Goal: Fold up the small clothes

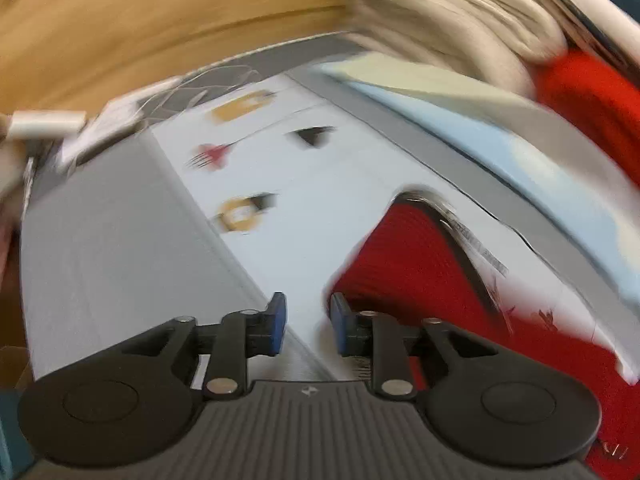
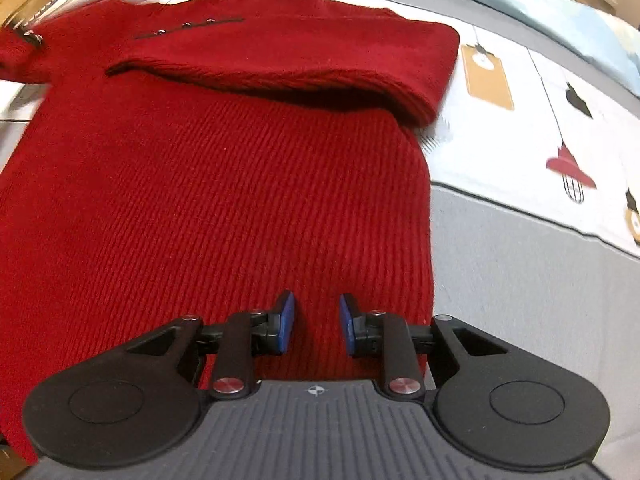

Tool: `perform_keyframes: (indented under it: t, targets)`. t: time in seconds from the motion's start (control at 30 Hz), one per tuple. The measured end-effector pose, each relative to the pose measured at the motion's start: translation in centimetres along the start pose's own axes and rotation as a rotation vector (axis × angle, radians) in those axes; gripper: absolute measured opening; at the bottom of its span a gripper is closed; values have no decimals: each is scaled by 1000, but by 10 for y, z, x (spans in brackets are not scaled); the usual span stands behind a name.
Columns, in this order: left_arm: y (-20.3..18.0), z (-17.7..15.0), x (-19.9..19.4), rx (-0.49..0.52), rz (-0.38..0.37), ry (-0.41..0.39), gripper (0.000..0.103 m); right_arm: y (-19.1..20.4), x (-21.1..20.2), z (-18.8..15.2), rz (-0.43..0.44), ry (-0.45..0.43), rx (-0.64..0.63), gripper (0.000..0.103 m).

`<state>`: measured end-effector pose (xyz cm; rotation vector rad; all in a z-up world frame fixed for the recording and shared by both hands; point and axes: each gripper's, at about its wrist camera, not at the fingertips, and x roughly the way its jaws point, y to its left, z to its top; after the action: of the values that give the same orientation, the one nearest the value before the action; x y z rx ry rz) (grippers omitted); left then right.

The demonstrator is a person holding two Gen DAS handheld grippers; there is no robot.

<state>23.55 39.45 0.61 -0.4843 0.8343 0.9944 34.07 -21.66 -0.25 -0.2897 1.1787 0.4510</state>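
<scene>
A small red knit sweater (image 2: 208, 184) lies flat on a bed sheet, collar at the far end, one sleeve (image 2: 304, 68) folded across its chest. My right gripper (image 2: 317, 326) is open and empty, just above the sweater's near hem. In the blurred left wrist view, part of the red sweater (image 1: 416, 268) lies at the right. My left gripper (image 1: 307, 324) is open and empty, over the sheet just left of the sweater's edge.
The sheet (image 2: 520, 264) is grey and pale with printed lamps and tags (image 2: 486, 76). A light blue cover (image 1: 500, 140) lies beyond. White folded cloth (image 1: 448, 12) and a wooden surface (image 1: 140, 24) are at the back, with white cables (image 1: 120, 116) at the left.
</scene>
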Motion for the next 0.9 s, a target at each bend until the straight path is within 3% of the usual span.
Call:
perform_keyframes:
  t: [0.07,0.1,0.2,0.27,0.3,0.37,0.47,0.57,0.6,0.67,0.7,0.77,0.8,0.83,0.9]
  targets:
    - [14,-5,-12,18,-34,-69,25,4,-10,7,-5,-20,-8,27]
    - [17,-9,-14,9,-80,-65,25,6,-14,11,-6,-41,-16,27]
    - [16,-9,-5,-77,-268,65,25,13,-38,31,-17,-163,-33,27]
    - [2,-10,-1,-29,-351,79,28,17,-52,42,-27,-230,-6,20]
    - [-6,-12,0,15,-364,77,28,18,-53,43,-25,-237,-4,10]
    - [-14,-16,10,63,-352,90,28,27,-65,59,-28,-289,-12,10]
    - [-8,-12,25,16,-374,149,28,57,-71,101,-31,-351,-77,11]
    - [0,-8,24,-1,-380,163,28,93,-57,154,6,-373,-142,38]
    - [1,-7,25,-8,-384,166,28,108,-42,154,1,-383,-169,45]
    - [2,-4,25,-21,-387,170,28,136,-19,197,-34,-378,-255,46]
    - [-1,-4,26,-23,-385,173,28,144,-7,201,-46,-366,-285,46]
    - [-1,-3,27,-22,-382,178,29,160,9,211,-83,-340,-358,43]
    - [-2,-3,27,-19,-380,179,29,163,14,218,-106,-329,-401,35]
    - [-4,-3,28,-15,-377,179,29,164,16,224,-121,-319,-445,18]
    - [-8,-2,30,-2,-372,181,29,158,22,232,-84,-328,-457,11]
